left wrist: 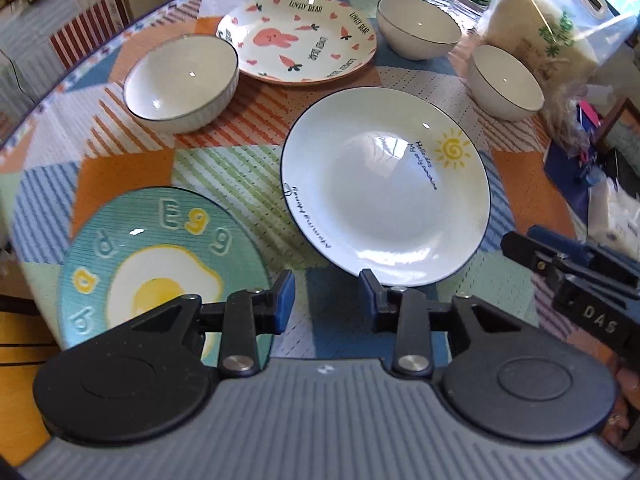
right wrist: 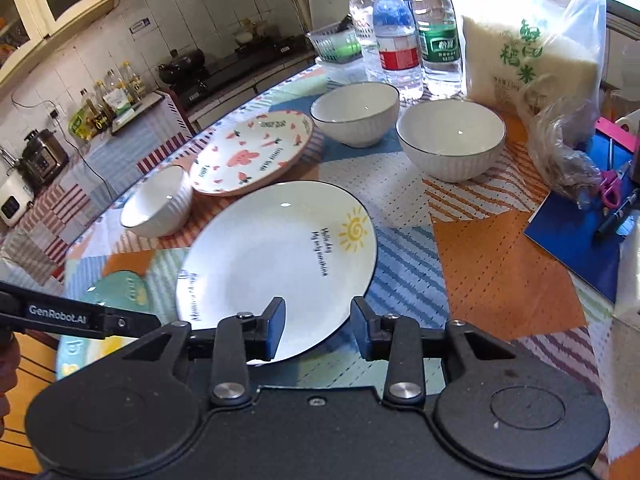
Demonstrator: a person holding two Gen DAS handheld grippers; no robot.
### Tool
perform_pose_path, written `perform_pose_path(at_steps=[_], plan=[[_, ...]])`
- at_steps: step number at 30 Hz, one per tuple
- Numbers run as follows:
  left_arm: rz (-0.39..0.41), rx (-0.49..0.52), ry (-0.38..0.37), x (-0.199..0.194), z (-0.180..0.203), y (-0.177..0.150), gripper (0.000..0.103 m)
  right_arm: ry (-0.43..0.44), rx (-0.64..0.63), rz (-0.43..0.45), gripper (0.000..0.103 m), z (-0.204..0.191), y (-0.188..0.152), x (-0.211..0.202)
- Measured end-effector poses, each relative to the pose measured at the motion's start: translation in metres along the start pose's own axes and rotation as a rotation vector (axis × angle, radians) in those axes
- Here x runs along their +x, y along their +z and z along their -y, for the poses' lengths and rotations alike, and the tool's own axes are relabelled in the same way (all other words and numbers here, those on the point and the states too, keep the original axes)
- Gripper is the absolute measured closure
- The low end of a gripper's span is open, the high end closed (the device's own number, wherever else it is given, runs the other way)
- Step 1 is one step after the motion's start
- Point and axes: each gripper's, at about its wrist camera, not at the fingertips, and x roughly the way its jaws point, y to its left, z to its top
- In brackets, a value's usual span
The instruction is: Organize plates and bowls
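Plates and bowls lie scattered singly across the desk (left wrist: 132,168), unstacked; left claw (left wrist: 326,300) and right claw (right wrist: 318,328) hover spread, empty, near the sun plate (left wrist: 384,188).

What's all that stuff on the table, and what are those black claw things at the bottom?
Bowls: three, white, dark-rimmed, far half of table.
Sun plate: one, white, centre.
Bunny plate: one, cream and pink, behind it.
Egg plate: one, teal, near left edge.
Water bottles: at least three, clear, far end.
Rice bag: one, clear plastic, far right.
Scissors: one pair, purple handles, right.
Tablecloth: patchwork colours.
Left gripper: black, open, empty.
Right gripper: black, open, empty.
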Motion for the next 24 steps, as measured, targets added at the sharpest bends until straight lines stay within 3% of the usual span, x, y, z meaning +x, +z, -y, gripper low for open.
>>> perform_pose_path(at_steps=[7, 15, 17, 24], plan=[[0.008, 0.042, 0.021, -0.058, -0.012, -0.022, 0.060, 0.035, -0.029, 0.037, 0.043, -0.032, -0.007, -0.046], [0.001, 0.089, 0.063, -0.097, -0.052, -0.043, 0.044, 0.073, -0.081, 0.014, 0.023, -0.075, -0.022, -0.067], [0.000, 0.093, 0.068, -0.102, -0.066, -0.047, 0.036, 0.087, -0.106, 0.020, 0.018, -0.088, -0.027, -0.070], [-0.043, 0.158, 0.103, -0.097, -0.111, -0.052, 0.026, 0.189, -0.159, 0.007, 0.018, -0.130, -0.039, -0.066]])
